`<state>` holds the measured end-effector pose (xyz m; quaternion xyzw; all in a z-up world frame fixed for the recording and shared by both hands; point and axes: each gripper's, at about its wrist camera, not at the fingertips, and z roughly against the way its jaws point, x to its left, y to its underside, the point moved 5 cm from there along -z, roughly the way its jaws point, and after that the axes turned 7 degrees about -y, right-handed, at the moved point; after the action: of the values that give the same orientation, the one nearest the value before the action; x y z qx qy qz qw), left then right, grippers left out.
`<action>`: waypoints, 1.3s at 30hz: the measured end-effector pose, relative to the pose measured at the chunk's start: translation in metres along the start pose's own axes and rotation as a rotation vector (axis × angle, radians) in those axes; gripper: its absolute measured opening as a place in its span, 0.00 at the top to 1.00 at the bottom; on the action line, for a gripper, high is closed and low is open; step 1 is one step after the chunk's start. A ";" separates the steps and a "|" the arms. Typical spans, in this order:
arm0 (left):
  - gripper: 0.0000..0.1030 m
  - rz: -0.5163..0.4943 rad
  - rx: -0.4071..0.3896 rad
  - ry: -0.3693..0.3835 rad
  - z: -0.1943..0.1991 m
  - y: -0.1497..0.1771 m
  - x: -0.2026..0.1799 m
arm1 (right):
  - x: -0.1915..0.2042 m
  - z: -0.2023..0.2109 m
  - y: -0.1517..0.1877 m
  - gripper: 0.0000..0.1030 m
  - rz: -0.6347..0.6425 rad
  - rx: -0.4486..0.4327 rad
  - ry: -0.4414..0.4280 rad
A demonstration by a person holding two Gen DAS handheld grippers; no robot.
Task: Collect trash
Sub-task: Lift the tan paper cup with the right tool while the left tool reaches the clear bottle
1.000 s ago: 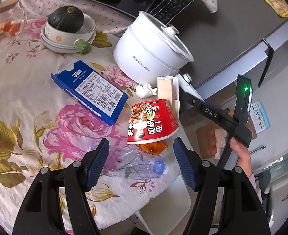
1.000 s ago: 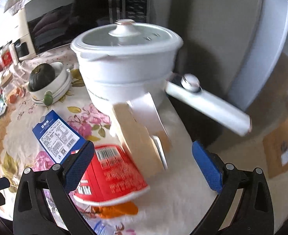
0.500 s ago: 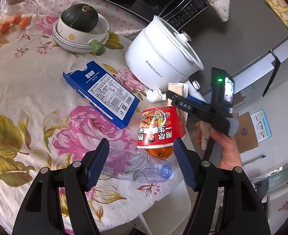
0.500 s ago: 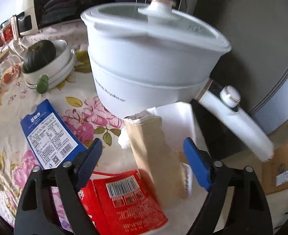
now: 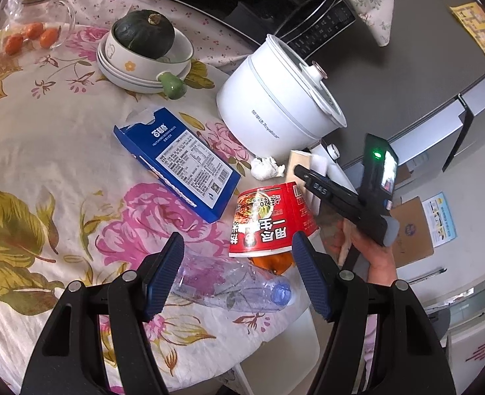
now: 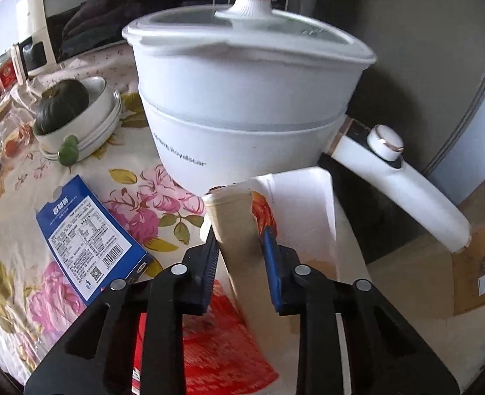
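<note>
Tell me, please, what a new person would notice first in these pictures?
First, the big white electric pot standing at the table edge, filling the right wrist view. Just before it, the right claw is closing on a tan paper carton, pads at both its sides. In the left wrist view, the red noodle cup lies tipped beside a blue box, and the open left claw hovers over a crushed clear bottle.

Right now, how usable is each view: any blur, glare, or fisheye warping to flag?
Left wrist view: sharp throughout; straight fridge edges bow from the fisheye, corners vignette black, light glare on the red noodle cup. Right wrist view: softer, the brown paper carton between the closing right gripper is slightly smeared, reflections wash the white pot lid.
</note>
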<state>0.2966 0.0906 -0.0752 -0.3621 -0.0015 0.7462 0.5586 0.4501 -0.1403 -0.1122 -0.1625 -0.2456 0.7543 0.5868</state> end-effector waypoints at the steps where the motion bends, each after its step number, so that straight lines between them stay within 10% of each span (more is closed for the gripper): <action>1: 0.35 0.004 -0.001 -0.002 0.000 -0.001 0.001 | -0.001 0.004 0.000 0.79 -0.005 -0.013 0.001; 24: 0.35 -0.071 0.070 -0.031 -0.023 0.008 -0.017 | -0.043 0.128 0.044 0.80 -0.205 -0.339 0.007; 39: 0.29 -0.964 0.192 -0.248 -0.055 0.098 -0.088 | -0.058 0.178 0.125 0.80 -0.319 -0.380 -0.055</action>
<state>0.2543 -0.0416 -0.1084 -0.1761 -0.1663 0.4375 0.8660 0.2695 -0.2521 -0.0373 -0.2086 -0.4214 0.5965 0.6505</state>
